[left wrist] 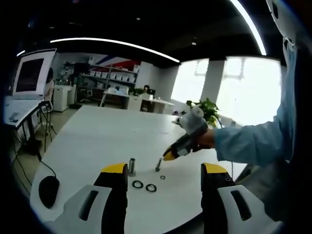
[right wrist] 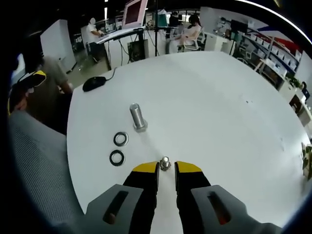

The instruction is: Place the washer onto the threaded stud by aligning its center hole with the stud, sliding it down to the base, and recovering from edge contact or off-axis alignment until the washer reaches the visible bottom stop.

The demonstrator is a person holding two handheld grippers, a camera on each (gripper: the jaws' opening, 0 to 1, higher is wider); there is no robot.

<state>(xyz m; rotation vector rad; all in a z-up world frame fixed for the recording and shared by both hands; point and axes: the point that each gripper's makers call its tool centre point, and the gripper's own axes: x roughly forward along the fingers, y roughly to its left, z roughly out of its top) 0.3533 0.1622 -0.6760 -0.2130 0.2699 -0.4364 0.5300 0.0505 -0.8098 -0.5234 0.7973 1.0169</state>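
A short threaded stud (right wrist: 165, 163) stands on the white table (right wrist: 209, 112), right at the tips of my right gripper (right wrist: 166, 168). Its jaws are a narrow gap apart, and the stud touches neither. In the left gripper view that gripper (left wrist: 169, 155) reaches in from the right to the same stud (left wrist: 158, 164), with a small washer (left wrist: 162, 177) lying on the table beside it. Two larger washers (right wrist: 121, 139) (right wrist: 117, 157) lie flat next to a taller metal stud (right wrist: 138, 116). My left gripper (left wrist: 165, 170) is wide open and holds nothing, hanging above the table's near edge.
A black mouse (right wrist: 94, 84) with its cable lies near the table's edge. A person's grey clothing (right wrist: 34, 161) lies along the left of the right gripper view. A light blue sleeve (left wrist: 253, 139) reaches in on the right of the left gripper view. Desks, monitors and seated people are beyond the table.
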